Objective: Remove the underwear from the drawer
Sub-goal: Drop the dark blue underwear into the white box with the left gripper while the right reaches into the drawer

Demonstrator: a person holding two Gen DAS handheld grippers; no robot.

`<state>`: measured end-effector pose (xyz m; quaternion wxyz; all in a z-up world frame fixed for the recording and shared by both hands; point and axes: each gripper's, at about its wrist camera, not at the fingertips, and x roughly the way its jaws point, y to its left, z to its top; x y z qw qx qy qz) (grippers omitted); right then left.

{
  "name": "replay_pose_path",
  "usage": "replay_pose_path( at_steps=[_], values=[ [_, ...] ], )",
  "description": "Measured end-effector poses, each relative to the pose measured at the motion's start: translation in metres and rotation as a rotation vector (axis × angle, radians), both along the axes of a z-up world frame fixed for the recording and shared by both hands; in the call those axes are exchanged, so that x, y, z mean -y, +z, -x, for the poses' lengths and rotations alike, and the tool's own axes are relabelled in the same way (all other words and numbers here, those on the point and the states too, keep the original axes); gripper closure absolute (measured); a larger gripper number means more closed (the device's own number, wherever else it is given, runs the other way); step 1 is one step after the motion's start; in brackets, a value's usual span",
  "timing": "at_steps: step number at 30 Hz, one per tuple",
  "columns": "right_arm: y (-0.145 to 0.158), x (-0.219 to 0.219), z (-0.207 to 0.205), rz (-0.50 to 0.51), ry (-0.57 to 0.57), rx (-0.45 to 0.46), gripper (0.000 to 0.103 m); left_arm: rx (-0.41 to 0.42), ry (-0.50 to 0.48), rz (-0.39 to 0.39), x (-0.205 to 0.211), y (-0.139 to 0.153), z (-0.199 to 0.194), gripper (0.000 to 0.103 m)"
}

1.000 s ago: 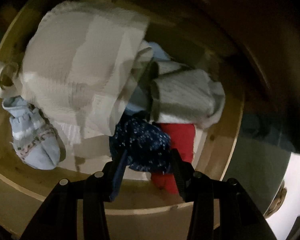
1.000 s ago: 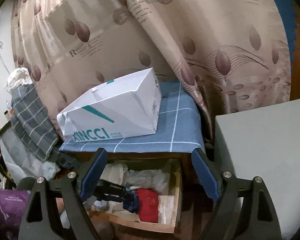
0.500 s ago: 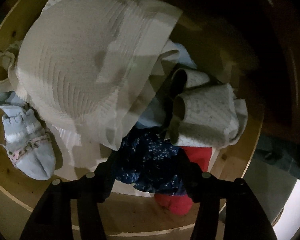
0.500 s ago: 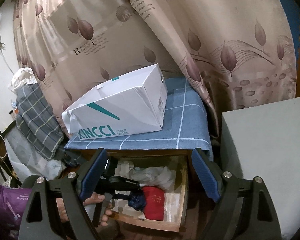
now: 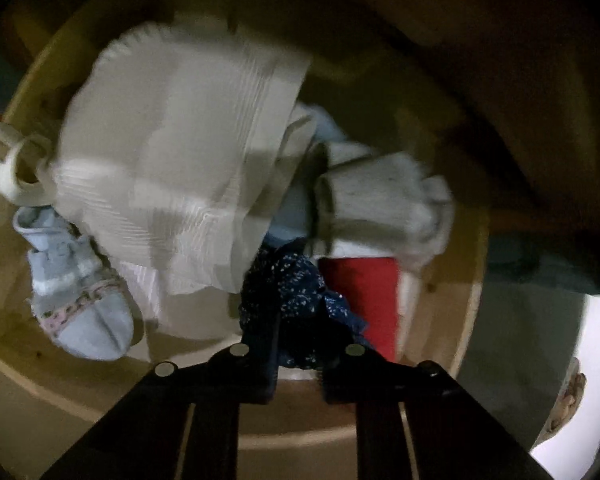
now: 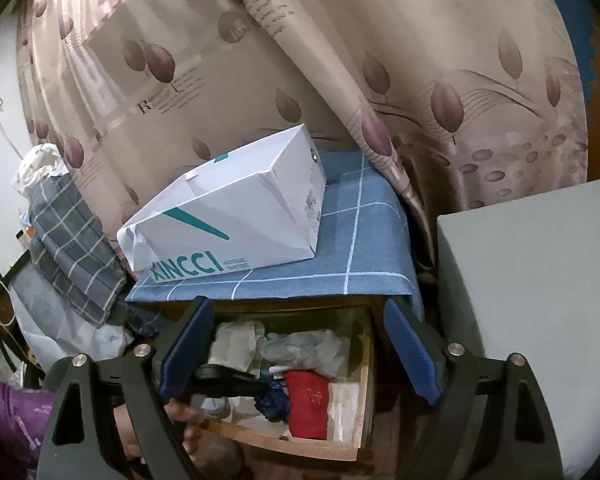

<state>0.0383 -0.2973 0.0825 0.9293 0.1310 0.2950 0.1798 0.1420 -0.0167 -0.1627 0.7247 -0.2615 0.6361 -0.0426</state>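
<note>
Navy speckled underwear (image 5: pixel 296 300) sits at 6 o'clock of the drawer (image 5: pixel 340 446), beside a red garment (image 5: pixel 364 292), w/ left gripper (image 5: pixel 298 364) jaws just closed on its bunched edge; soft, light, likely to snag neighbours; right gripper (image 6: pixel 300 348) jaws wide, holding 0.

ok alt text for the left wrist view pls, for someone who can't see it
The left tongs have just closed on a dark blue speckled garment in an open wooden drawer. A red cloth lies beside it, with a large white ribbed garment above and a pale blue sock at left; the picture is dim and blurred.
</note>
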Motion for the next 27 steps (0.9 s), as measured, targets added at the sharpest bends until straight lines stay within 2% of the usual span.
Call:
replay_pose_path(
  at_steps=[6,14,20,27],
  values=[
    [0.0,-0.007,-0.002,0.039,0.002,-0.013,0.011,0.091,-0.025,0.048,-0.014,0.037,0.02,0.089],
    [-0.003,-0.014,-0.007,0.09,0.001,-0.041,0.011,0.211,-0.028,0.055,-0.057,0.089,0.055,0.089],
    [-0.005,-0.02,-0.009,0.127,0.002,-0.058,0.011,0.304,-0.028,0.044,-0.066,0.123,0.076,0.089],
    [-0.012,-0.037,-0.015,0.205,0.057,-0.1,0.011,0.377,-0.034,0.034,-0.074,0.147,0.091,0.089]
  ],
)
